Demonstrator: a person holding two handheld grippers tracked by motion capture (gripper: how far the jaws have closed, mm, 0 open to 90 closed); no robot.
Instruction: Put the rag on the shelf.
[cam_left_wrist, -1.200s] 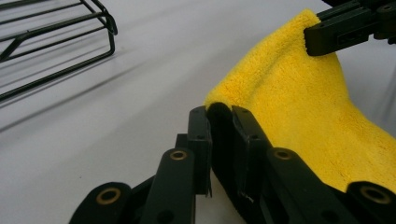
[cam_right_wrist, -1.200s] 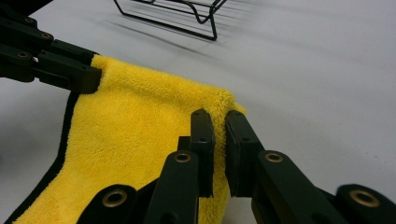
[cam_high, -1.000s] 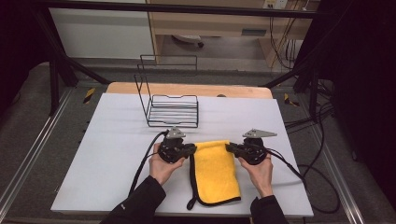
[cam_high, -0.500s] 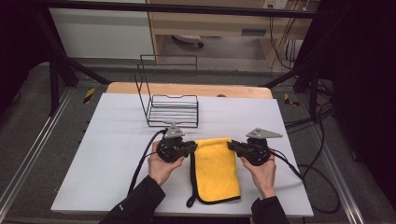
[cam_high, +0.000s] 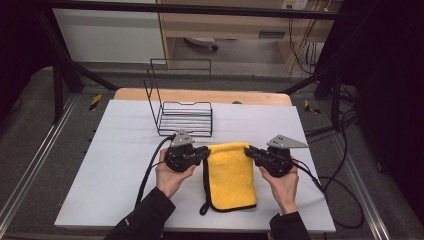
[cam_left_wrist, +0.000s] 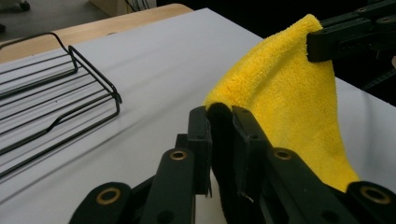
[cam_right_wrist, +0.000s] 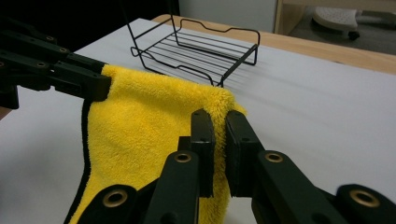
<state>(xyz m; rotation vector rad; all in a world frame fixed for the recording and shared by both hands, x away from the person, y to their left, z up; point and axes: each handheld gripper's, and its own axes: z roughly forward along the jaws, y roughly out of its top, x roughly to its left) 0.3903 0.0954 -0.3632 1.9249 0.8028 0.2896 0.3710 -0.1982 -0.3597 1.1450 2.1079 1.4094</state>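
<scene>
From the high view, a fluffy yellow microfibre cloth with a black hem (cam_high: 231, 176) lies folded on the white table top (cam_high: 115, 170), between the person's two hands. The left gripper (cam_high: 204, 152) meets the cloth's far left corner and the right gripper (cam_high: 248, 150) its far right corner. A black wire rack with a tall back frame (cam_high: 184, 117) stands just beyond the cloth, apart from it.

In the left gripper view, the left gripper's (cam_left_wrist: 219, 119) two black jaws are nearly closed, pinching the cloth's (cam_left_wrist: 289, 107) corner and dark hem between them. The cloth rises to the other gripper's jaws at upper right, which clamp its other corner. The rack (cam_left_wrist: 51, 93) sits on the left.

In the right gripper view, the right gripper's (cam_right_wrist: 219, 123) jaws stand close together, with the cloth's (cam_right_wrist: 144, 130) fluffy edge caught in the narrow gap. Across the cloth, the left gripper's jaws clasp the opposite corner. The rack (cam_right_wrist: 201, 49) rests behind.
</scene>
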